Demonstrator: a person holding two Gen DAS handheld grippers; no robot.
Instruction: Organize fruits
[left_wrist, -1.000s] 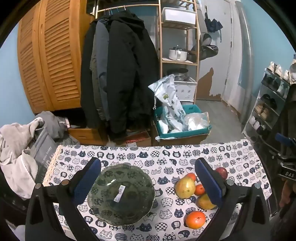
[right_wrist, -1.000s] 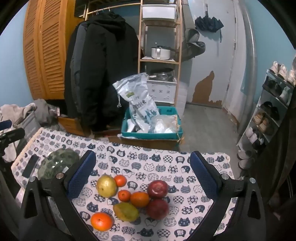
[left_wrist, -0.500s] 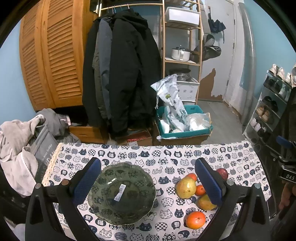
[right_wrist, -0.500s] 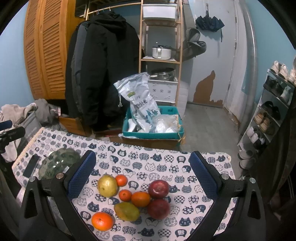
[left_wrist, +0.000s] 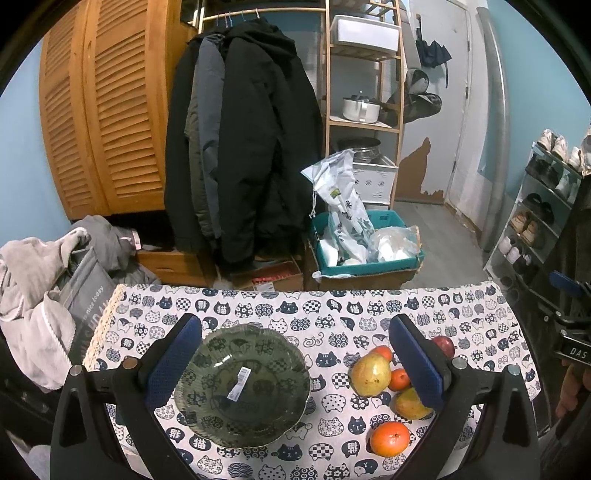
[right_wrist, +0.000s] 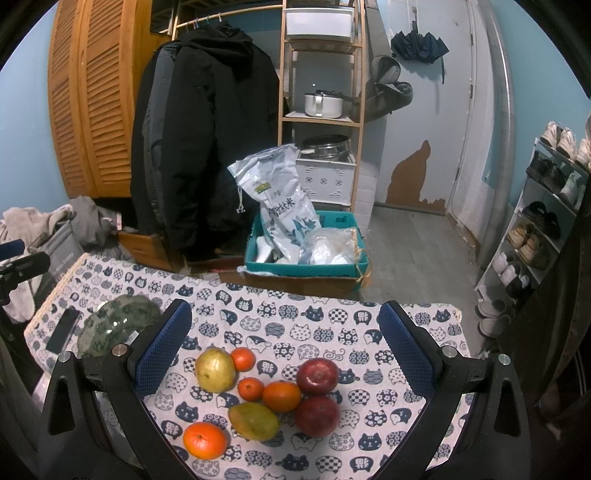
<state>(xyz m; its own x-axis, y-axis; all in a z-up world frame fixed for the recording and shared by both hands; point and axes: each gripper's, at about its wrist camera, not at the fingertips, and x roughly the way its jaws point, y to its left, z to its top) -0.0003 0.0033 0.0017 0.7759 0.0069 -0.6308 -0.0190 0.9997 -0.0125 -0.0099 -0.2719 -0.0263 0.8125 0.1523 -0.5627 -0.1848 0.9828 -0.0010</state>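
A: Green glass bowl with a scalloped rim (left_wrist: 242, 386) sits empty, dead ahead of the left gripper (left_wrist: 291, 363), jaws wide apart, nothing held.

B: Fruit?

A: All loose on the cat-print tablecloth (right_wrist: 295, 317), directly ahead of the right gripper (right_wrist: 284, 350), also spread open and empty. Yellow-green round pear (right_wrist: 215, 370), two dark red apples (right_wrist: 317, 376), big orange tangerine (right_wrist: 205, 440), greenish oval mango (right_wrist: 254, 421) with its long axis running left-right across the jaws.

B: Which hand goes first?

A: Right one's nearer the pile, I'd guess. Bowl lies off to its left, past the left finger, well apart from the fruit.
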